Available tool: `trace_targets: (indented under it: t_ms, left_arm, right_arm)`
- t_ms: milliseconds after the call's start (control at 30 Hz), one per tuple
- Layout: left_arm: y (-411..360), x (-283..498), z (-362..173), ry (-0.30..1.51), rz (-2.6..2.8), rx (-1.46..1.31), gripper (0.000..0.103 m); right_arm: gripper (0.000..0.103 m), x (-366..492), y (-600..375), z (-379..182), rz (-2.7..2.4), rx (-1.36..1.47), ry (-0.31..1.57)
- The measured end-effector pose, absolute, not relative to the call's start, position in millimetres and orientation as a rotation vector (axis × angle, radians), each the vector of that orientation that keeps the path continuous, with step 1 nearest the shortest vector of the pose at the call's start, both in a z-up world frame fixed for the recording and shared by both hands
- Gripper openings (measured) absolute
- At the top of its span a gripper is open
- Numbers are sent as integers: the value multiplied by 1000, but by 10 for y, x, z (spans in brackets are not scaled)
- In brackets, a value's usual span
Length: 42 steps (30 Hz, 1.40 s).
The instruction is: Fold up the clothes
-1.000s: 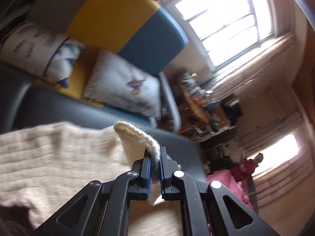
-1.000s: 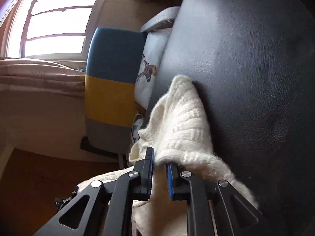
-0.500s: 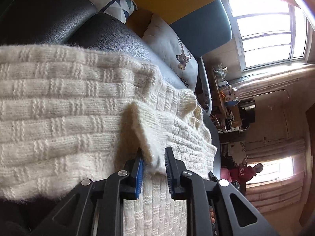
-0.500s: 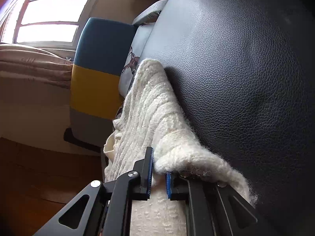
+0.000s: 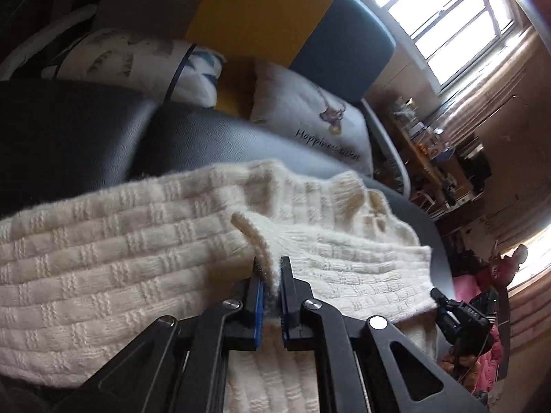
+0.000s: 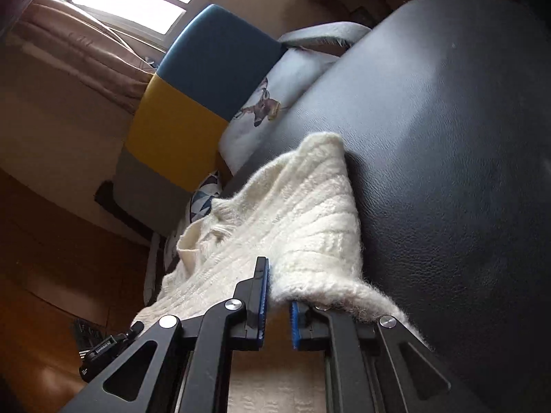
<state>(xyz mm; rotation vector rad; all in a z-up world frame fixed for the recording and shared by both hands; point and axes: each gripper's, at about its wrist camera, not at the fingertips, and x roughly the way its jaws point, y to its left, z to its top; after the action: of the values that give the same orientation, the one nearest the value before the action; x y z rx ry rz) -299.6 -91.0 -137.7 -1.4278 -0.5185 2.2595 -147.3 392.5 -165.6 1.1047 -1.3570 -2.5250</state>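
Observation:
A cream knitted sweater [image 5: 103, 268] lies spread on a black leather surface [image 5: 69, 137]. My left gripper [image 5: 270, 268] is shut on a raised fold of the sweater's edge, pinched between the blue pads. In the right wrist view the sweater [image 6: 292, 213] lies along the black leather surface [image 6: 447, 155]. My right gripper [image 6: 277, 285] is shut on a fold of the sweater's edge, with knit draped over the right finger. The other gripper [image 5: 458, 316] shows at the sweater's far end in the left wrist view.
A blue, yellow and grey chair back [image 5: 275, 17] stands behind the surface with white printed cushions [image 5: 310, 124]. A cluttered desk [image 5: 434, 158] and bright windows [image 5: 447, 10] lie beyond. The wooden floor [image 6: 41, 275] is at the left in the right wrist view.
Both grippers have kept their hold on the sweater. The left gripper's view has tilted up, showing more of the chair. The right gripper's view has swung, and its jaws look slightly wider.

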Motion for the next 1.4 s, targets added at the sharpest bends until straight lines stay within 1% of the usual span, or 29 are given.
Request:
trace_targets:
  t_ms: [67, 100, 167, 267, 367, 433, 500, 567, 600, 633, 700, 800, 867, 967, 1033, 1167, 1200, 1233, 1267, 1300, 1333, 1400]
  left_arm:
    - [-925, -2984, -1519, -522, 2246, -1470, 7]
    - [-948, -2985, -1542, -548, 2239, -1480, 9]
    - [-1005, -2993, -1554, -620, 2224, -1489, 10]
    - [-1051, -2977, -1491, -644, 2256, -1529, 13]
    - [-1133, -2858, -1280, -596, 2395, -1505, 14]
    - [-1118, -2774, -1110, -566, 2422, -1434, 14]
    - [-1025, -2717, -941, -526, 2412, -1357, 15]
    - [-730, -2731, -813, -468, 2318, -1299, 18]
    - [-509, -2759, -778, -436, 2239, -1284, 19]
    - [-288, -2786, -742, -405, 2161, -1268, 21]
    - [209, -2847, -686, -328, 2002, -1236, 26]
    - [1112, -2925, -665, -89, 1839, -1206, 28]
    - [1652, -2969, -703, 89, 1791, -1179, 29]
    - [2230, -3100, -796, 260, 1739, -1155, 29]
    - [2532, -3217, -881, 334, 1712, -1136, 29]
    - [2906, -3473, -1084, 374, 1647, -1143, 29]
    - [2974, -3517, -1127, 376, 1624, -1149, 29]
    - [3034, -3533, -1174, 385, 1595, -1158, 30]
    - [3092, -3540, -1222, 397, 1563, -1168, 30]
    - [3150, -3547, -1271, 408, 1531, -1177, 32]
    - [3200, -3547, -1331, 425, 1510, -1188, 33]
    - [3262, -3542, -1437, 433, 1484, -1201, 34]
  right_arm:
    - [12, -1438, 3969, -1807, -2490, 1136, -1434]
    - [7, -1405, 4004, -1856, -2484, 1132, -1470]
    - [7, -1386, 4026, -1876, -2479, 1128, -1482]
    - [7, -1379, 4038, -1870, -2465, 1135, -1480]
    - [14, -1314, 4046, -1762, -2455, 1184, -1423]
    - [27, -1208, 4070, -1625, -2476, 1223, -1340]
    - [28, -1094, 4083, -1421, -2524, 1219, -1212]
    - [34, -1006, 4101, -1227, -2553, 1201, -1110]
    - [48, -1012, 4109, -1165, -2525, 1170, -1115]
    - [59, -1031, 4107, -1121, -2476, 1136, -1134]
    - [66, -1086, 4038, -1152, -2341, 1097, -1209]
    - [70, -1124, 3893, -1420, -2196, 1106, -1401]
    - [70, -1120, 3867, -1621, -2207, 1115, -1489]
    - [70, -1092, 3922, -1728, -2256, 1033, -1591]
    - [70, -1117, 3949, -1680, -2336, 1002, -1568]
    - [70, -1201, 3964, -1621, -2469, 971, -1473]
    - [67, -1219, 3961, -1623, -2488, 967, -1449]
    - [62, -1232, 3952, -1625, -2511, 971, -1416]
    - [59, -1239, 3941, -1627, -2538, 980, -1377]
    - [51, -1246, 3929, -1631, -2566, 990, -1339]
    - [47, -1248, 3927, -1641, -2585, 1000, -1318]
    - [35, -1246, 3949, -1668, -2605, 1012, -1308]
